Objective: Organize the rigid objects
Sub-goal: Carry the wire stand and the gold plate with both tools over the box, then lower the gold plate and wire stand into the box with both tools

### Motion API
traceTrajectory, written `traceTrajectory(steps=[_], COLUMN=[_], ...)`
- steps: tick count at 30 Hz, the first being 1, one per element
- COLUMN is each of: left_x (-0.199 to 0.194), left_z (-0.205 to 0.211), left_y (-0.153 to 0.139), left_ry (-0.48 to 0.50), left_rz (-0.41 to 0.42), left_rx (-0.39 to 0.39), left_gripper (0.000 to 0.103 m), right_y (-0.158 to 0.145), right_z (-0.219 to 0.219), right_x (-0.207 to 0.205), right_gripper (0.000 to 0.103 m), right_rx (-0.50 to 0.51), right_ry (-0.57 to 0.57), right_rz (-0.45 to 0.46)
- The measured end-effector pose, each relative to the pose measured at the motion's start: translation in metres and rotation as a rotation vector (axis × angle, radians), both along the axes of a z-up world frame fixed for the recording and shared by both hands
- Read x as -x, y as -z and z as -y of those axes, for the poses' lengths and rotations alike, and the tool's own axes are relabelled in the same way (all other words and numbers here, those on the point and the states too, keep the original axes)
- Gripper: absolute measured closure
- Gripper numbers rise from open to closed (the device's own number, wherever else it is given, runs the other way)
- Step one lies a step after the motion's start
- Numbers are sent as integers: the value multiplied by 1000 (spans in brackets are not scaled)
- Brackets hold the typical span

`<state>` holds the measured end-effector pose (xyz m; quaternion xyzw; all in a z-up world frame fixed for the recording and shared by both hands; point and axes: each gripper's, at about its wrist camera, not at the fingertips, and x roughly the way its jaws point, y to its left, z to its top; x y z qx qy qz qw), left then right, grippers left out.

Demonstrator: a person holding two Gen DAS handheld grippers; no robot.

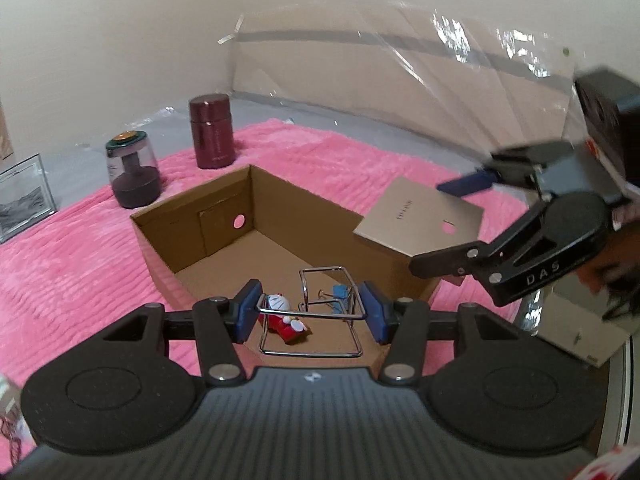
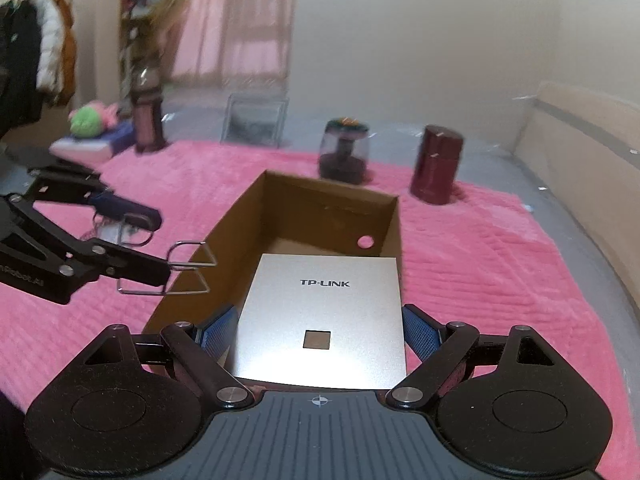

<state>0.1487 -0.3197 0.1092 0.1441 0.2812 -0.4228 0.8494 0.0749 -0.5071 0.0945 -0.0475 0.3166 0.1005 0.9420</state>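
Note:
An open cardboard box [image 1: 224,204] sits on a pink blanket; it also shows in the right wrist view [image 2: 256,216]. My left gripper [image 1: 312,314] is shut on a bent wire stand [image 1: 320,314] and holds it over the box's near end. In the right wrist view the wire stand [image 2: 188,266] hangs at the box's left rim. A small Doraemon figure [image 1: 286,318] and a blue binder clip [image 1: 340,294] lie on the box floor. My right gripper [image 2: 320,332] is shut on a silver TP-LINK box [image 2: 324,312], held over the cardboard box's right end; this silver box also shows in the left wrist view [image 1: 420,216].
A maroon flask [image 1: 212,136] and a clear jar with a dark base [image 1: 134,174] stand on the blanket behind the box. A picture frame [image 1: 24,196] stands at far left. A plastic-wrapped headboard [image 1: 400,80] runs behind. A tall bottle [image 2: 148,120] and a plush toy [image 2: 94,118] sit farther off.

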Motion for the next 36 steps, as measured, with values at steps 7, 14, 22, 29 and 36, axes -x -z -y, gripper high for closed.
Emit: traceTrajectory(steps=[7,14,22,29,36], left_x=[-35,-61,-73,-83,-87], left_z=[31,60,80,91,93], left_y=[9,33,61,83,100], left_ry=[106,254,382,411,415], left_rz=[-69,-98,-149,-204,-232], left_rx=[-115,-293,-459,-538,-564], left_gripper=[55,55,55,55,54], right_y=[10,39,65,78,95], right_z=[2,-1,-12,-19,-26], right_x=[-51,-73,-97,-121,-134], right_gripper=[19,19,19,19,19], right_rx=[127,276,348,357,371], right_ry=[-102,-197,-312,-359,-409], right_rz=[-122,-185,-271,-358,-428])
